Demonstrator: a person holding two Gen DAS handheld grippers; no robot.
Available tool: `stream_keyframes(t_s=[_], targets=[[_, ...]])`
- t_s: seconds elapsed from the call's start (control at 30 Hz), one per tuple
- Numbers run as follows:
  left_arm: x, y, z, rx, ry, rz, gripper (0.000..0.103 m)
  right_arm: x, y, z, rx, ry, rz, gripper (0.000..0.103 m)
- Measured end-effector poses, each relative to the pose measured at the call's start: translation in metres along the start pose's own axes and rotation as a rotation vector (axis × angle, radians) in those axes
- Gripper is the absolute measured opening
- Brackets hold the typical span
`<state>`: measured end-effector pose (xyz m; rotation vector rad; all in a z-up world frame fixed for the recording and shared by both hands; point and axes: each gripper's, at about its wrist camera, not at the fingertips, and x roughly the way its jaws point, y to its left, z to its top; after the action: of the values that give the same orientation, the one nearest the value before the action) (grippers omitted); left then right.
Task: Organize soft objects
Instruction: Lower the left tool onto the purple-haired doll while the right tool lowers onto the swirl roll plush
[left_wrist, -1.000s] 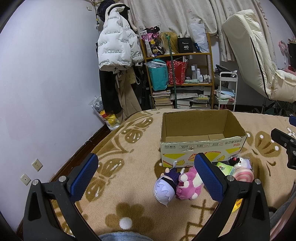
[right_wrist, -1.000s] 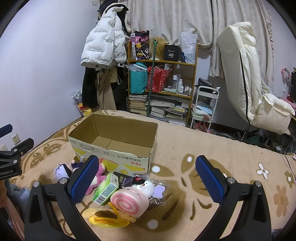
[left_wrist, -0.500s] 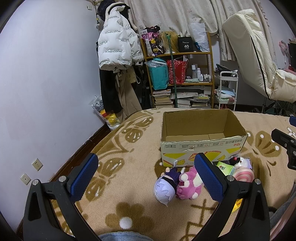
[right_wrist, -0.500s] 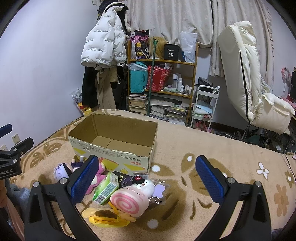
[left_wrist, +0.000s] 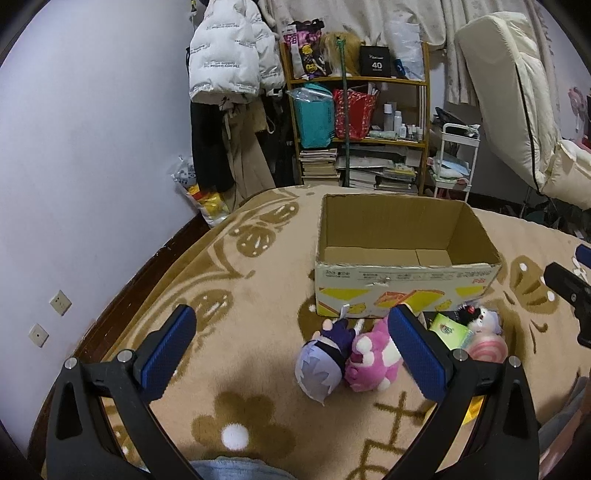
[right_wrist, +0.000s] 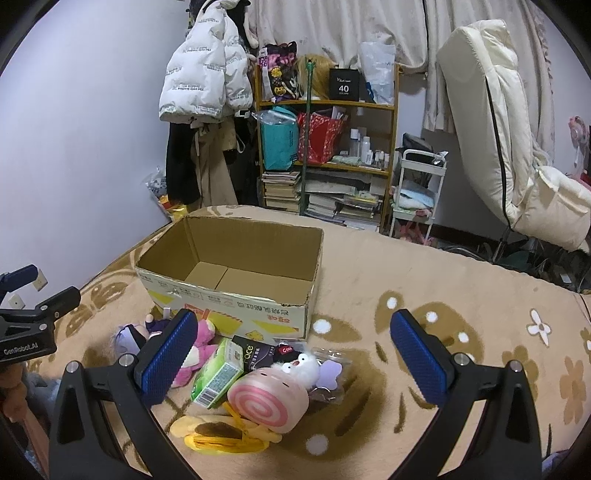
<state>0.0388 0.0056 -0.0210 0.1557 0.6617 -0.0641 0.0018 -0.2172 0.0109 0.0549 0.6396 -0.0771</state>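
Note:
An empty cardboard box (left_wrist: 402, 284) (right_wrist: 229, 299) sits on a beige patterned blanket. In front of it lie a purple-haired doll (left_wrist: 321, 363) (right_wrist: 127, 338), a pink plush (left_wrist: 371, 360) (right_wrist: 201, 341), a pink swirl roll plush (right_wrist: 269, 398) (left_wrist: 485, 345), a small white fluffy toy (right_wrist: 301, 365) (left_wrist: 484, 319), a green carton (right_wrist: 218, 373) (left_wrist: 448, 328) and a yellow plush (right_wrist: 221, 432). My left gripper (left_wrist: 291, 354) is open, hovering just short of the two dolls. My right gripper (right_wrist: 291, 354) is open above the roll plush, holding nothing.
A dark packet (right_wrist: 255, 352) and a clear pouch with a purple charm (right_wrist: 328, 369) lie by the box. Behind the bed stand a cluttered shelf (right_wrist: 328, 147), hanging coats (right_wrist: 207, 85), a white cart (right_wrist: 417, 192) and a cream recliner (right_wrist: 498, 140). The left wall (left_wrist: 74, 166) is close.

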Motion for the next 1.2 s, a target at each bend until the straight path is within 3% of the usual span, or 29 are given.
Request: stream_keyframes(t_s=[0.4, 0.53, 1.07, 1.2], targets=[[0.038, 0.022, 0.016, -0.083, 0.128, -0.016, 0.102, 0.035, -0.003, 0.001, 0.034, 0.129, 0.055, 0.101], [0.058, 0.027, 0.019, -0.112, 0.173, -0.002, 0.102, 0.047, -0.002, -0.003, 0.028, 0.176, 0.078, 0.095], [0.121, 0.011, -0.020, -0.061, 0.446, 0.018, 0.102, 0.090, 0.001, -0.029, 0.025, 0.353, 0.099, 0.093], [0.130, 0.011, -0.028, -0.068, 0.503, 0.014, 0.102, 0.095, 0.000, -0.033, 0.036, 0.391, 0.120, 0.088]])
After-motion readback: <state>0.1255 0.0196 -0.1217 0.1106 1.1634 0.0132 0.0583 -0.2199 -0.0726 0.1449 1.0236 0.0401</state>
